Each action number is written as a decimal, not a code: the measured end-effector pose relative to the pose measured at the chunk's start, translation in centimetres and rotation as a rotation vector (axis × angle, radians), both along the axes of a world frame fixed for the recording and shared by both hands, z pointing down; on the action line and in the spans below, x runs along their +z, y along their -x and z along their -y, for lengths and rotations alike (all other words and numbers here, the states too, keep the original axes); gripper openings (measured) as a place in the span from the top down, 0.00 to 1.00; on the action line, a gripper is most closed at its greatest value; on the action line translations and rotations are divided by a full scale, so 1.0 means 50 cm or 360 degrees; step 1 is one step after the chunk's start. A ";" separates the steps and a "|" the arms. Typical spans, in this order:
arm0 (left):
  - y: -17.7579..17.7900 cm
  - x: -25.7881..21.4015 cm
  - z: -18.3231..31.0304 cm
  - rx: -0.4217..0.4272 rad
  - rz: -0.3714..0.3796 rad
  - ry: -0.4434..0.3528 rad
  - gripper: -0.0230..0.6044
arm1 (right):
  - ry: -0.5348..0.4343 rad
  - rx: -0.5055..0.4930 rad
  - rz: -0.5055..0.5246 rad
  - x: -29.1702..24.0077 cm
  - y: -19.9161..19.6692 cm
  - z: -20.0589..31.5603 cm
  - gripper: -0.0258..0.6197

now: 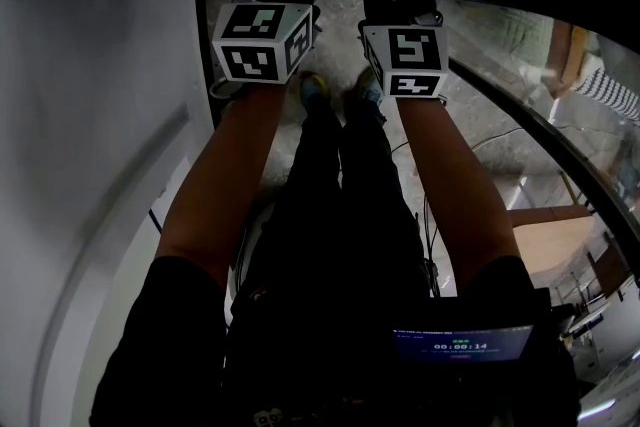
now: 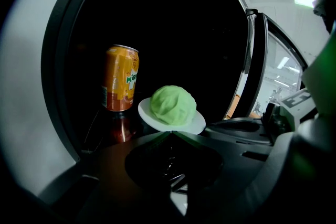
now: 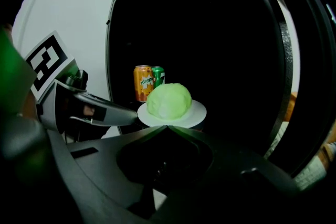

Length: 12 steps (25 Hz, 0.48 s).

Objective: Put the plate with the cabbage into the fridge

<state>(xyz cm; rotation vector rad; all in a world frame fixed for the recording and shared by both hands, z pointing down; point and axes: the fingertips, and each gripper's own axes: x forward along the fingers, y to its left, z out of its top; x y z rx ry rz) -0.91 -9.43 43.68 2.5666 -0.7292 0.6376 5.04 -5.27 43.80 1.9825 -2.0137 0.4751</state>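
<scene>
The fridge (image 2: 63, 50) stands open ahead of me, dark inside. My left gripper (image 2: 170, 132) and right gripper (image 3: 168, 126) are each clamped on the near rim of the plate (image 2: 197, 124), held in the air at the doorway. The cabbage (image 2: 172, 105) sits loose on it. An orange can (image 2: 121, 78) waits at the plate's ten o'clock, a green can (image 3: 158, 74) beside it. I judge uneven wrists would roll the cabbage off, or the rim could clip a can.

Lab-like hall: open fridge (image 3: 86, 5), soda cans (image 3: 149, 81), ceiling strip light (image 2: 303, 0).
</scene>
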 end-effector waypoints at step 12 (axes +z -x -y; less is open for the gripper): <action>-0.021 0.008 0.011 -0.0019 -0.0002 0.0075 0.95 | 0.0032 0.0009 0.0027 0.010 -0.017 0.010 0.95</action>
